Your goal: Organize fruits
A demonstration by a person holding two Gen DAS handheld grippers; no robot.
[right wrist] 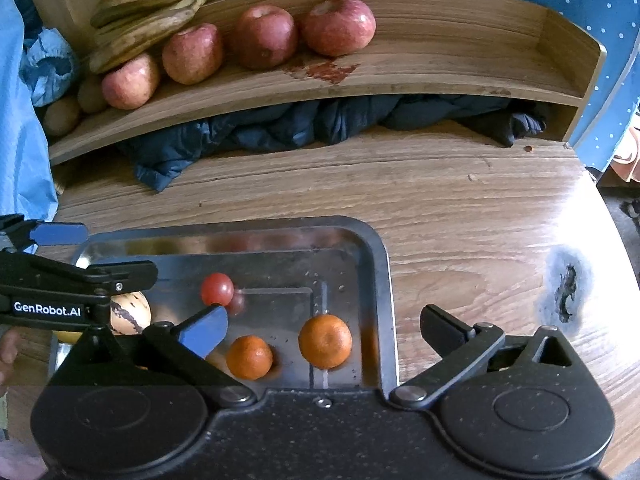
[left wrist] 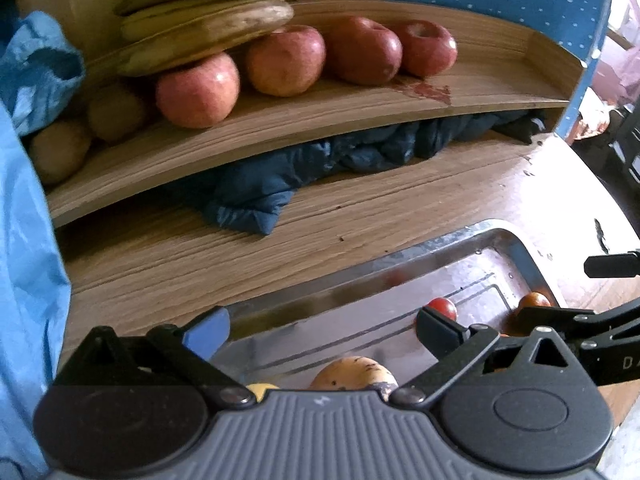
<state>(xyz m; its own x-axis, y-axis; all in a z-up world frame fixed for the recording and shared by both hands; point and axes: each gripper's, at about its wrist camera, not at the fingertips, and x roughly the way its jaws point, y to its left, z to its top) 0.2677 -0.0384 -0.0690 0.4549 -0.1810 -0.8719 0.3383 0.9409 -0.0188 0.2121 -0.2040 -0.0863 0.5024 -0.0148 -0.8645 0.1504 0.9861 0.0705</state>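
Both the left gripper [left wrist: 320, 330] and right gripper [right wrist: 324, 330] gape, empty, above the metal tray [right wrist: 380, 280]. In it: two oranges [right wrist: 325, 341], a tomato [right wrist: 217, 289], a striped fruit [right wrist: 130, 314] half hidden. Beyond the tray, shelf apples [right wrist: 338, 26]; bananas [right wrist: 148, 4] cut off.

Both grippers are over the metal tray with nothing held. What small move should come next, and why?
Probably lower the right gripper onto the larger orange tangerine in the silver metal tray. Its jaws stand wide open and empty, and that fruit lies free right between them, apart from the smaller orange tangerine. The wooden shelf with four red apples has bare room at its right.
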